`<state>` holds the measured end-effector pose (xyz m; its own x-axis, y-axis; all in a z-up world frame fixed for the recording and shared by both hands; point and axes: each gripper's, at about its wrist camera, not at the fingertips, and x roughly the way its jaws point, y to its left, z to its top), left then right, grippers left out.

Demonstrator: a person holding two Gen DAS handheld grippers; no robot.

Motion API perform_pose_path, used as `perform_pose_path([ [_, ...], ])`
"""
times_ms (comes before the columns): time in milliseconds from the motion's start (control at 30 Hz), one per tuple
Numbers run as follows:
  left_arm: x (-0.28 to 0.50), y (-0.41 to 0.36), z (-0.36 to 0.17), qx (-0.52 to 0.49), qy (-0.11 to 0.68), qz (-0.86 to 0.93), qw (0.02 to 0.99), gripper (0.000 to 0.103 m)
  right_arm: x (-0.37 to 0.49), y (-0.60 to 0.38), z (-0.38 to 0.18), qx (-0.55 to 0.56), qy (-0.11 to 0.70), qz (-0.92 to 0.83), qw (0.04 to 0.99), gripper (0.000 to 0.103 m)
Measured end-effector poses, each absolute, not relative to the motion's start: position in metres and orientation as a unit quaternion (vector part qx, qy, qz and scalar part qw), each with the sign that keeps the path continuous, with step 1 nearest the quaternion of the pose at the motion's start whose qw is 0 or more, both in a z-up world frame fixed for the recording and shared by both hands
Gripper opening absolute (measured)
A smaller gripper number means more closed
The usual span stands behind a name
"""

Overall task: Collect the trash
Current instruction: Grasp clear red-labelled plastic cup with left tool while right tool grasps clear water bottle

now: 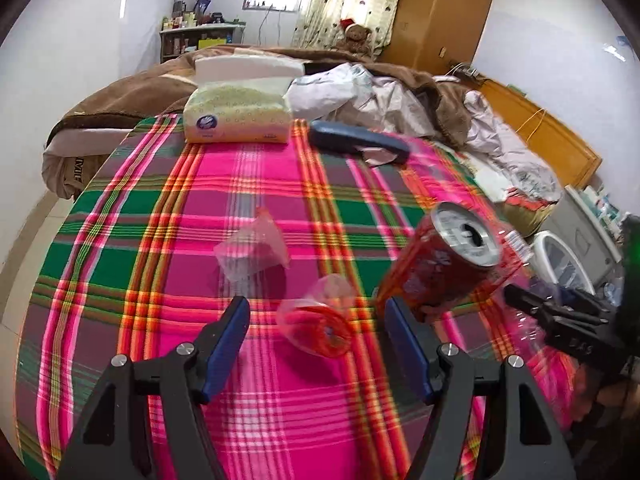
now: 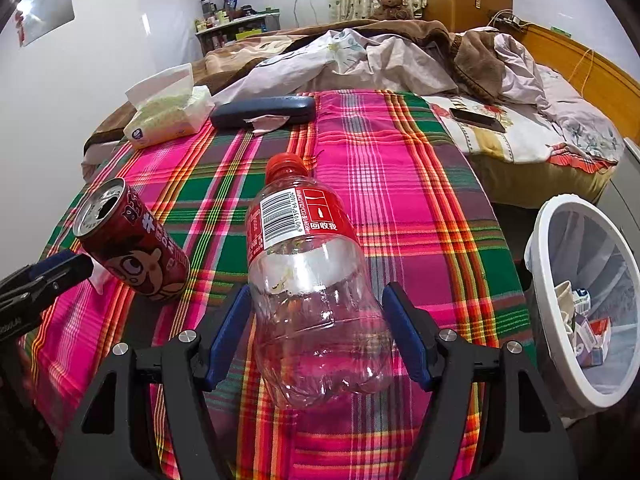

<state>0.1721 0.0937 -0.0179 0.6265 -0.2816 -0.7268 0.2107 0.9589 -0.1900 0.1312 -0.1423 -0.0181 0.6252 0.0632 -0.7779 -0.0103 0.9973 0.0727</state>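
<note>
Bedroom clutter beyond the plaid cloth (image 2: 400, 184)

Tissue pack (image 2: 170, 114) at ten o'clock, dark case (image 2: 264, 112) at twelve, phone (image 2: 476, 119) at two, teddy bear (image 2: 390, 0) far behind.

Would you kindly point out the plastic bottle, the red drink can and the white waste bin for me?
plastic bottle (image 2: 296, 220): right wrist view, on its red label.
red drink can (image 2: 136, 256): right wrist view, on its printed side.
white waste bin (image 2: 540, 240): right wrist view, on its near rim.
</note>
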Motion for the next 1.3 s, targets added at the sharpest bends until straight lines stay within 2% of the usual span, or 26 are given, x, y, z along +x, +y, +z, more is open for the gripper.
perform_pose_path([
  [100, 0.18, 0.086, -0.024, -0.02, 0.42, -0.141, 0.897, 0.072, 0.132, -0.142, -0.018, 0.028, 0.432, 0.02, 0.901, 0.07],
  [567, 0.193, 0.082, -0.038, -0.029, 0.441, -0.157, 0.883, 0.071, 0.141, -0.138, -0.016, 0.007, 0.43, 0.048, 0.902, 0.07],
  [667, 0.191, 0.079, -0.037, -0.02, 0.442, -0.16, 0.883, 0.064, 0.145, -0.135, -0.018, -0.003, 0.431, 0.048, 0.901, 0.07],
  [800, 0.189, 0.075, -0.037, -0.003, 0.441, -0.154, 0.884, 0.046, 0.148, -0.134, -0.018, -0.002, 0.435, 0.053, 0.899, 0.07],
  [1067, 0.187, 0.073, -0.035, -0.005, 0.444, -0.155, 0.883, 0.045, 0.145, -0.137, -0.018, 0.014, 0.429, 0.058, 0.901, 0.07],
  [1300, 0.177, 0.075, -0.029, -0.016, 0.435, -0.147, 0.888, 0.045, 0.145, -0.144, -0.018, 0.037, 0.42, 0.059, 0.905, 0.065],
])
